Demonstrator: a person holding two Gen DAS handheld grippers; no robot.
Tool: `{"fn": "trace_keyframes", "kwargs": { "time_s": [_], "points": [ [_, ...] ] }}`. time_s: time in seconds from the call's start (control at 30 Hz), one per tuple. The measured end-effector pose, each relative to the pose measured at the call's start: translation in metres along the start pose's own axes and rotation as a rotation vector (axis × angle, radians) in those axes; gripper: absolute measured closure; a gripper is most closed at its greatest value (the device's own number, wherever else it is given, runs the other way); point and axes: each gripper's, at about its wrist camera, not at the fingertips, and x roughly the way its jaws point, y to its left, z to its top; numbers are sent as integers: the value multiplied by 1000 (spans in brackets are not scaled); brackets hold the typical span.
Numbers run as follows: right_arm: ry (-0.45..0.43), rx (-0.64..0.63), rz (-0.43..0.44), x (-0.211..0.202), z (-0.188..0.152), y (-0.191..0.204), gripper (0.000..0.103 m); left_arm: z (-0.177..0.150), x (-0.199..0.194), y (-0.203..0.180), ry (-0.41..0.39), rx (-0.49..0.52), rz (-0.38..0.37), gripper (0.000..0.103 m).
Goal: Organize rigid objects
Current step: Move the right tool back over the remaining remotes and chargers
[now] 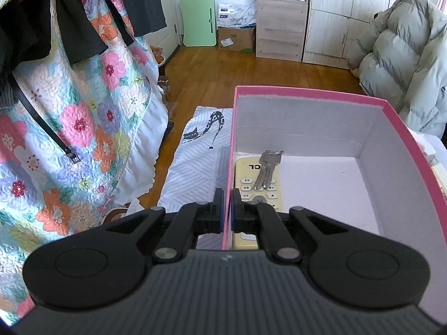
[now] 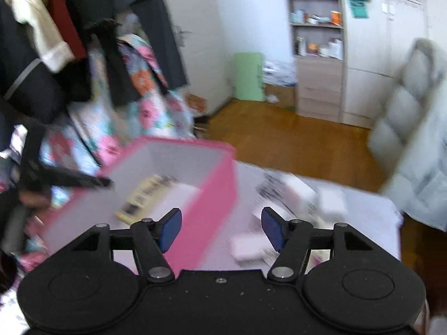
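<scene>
Keys [image 1: 267,167] lie just beyond left claw [image 1: 229,212].

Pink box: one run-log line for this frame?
left gripper: shut on pink box wall | right gripper: open, empty | in box: remote, keys

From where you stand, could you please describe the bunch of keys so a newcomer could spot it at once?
Find the pink box with the pale lining. Against its left wall lies a cream remote control, and the keys rest on its upper end. They are the only bare metal thing in there.
</scene>
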Motion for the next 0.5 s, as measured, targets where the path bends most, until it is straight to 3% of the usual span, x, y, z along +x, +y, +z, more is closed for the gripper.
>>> {"fn": "trace_keyframes", "kwargs": {
  "time_s": [0.2, 0.5],
  "points": [
    [50, 47, -150, 24, -40, -34, 35, 0, -1, -1, 0, -3, -3, 100],
    [80, 73, -197, 58, -63, -63, 35, 0, -2, -2, 1, 7, 7, 100]
  ]
}}
